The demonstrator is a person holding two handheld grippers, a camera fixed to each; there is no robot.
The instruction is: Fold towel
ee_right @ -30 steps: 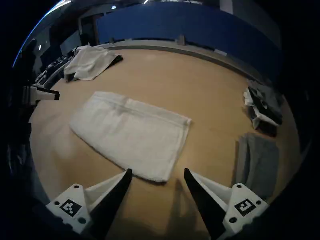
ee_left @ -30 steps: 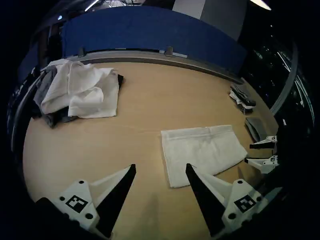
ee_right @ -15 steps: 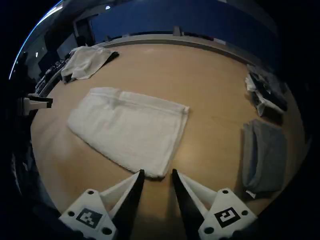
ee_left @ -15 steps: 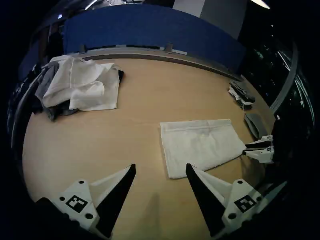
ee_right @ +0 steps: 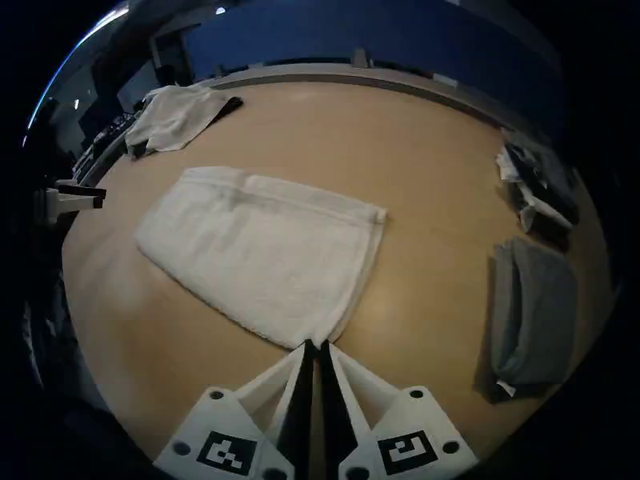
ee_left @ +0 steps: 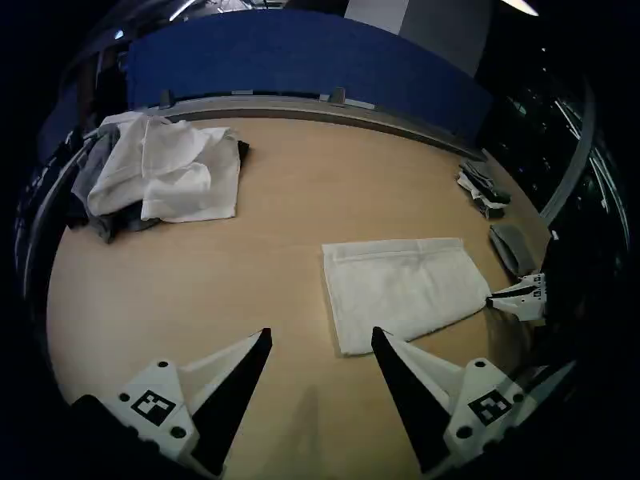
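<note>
Left gripper (ee_left: 320, 336): fingers spread wide, holding nothing. They hover over the wooden table (ee_left: 264, 232), and the right-hand fingertip sits at the towel's near edge.

Towel (ee_right: 264, 252): white, folded flat, lying mid-table.

Right gripper (ee_right: 313, 349): fingers drawn together to a thin slit, pinched on the towel's near corner. In the left gripper view, its tip meets the same corner.

Heap of white and grey cloths (ee_left: 160, 172) at the far-left table edge. Folded grey cloth (ee_right: 532, 320) lies well apart from the towel.
</note>
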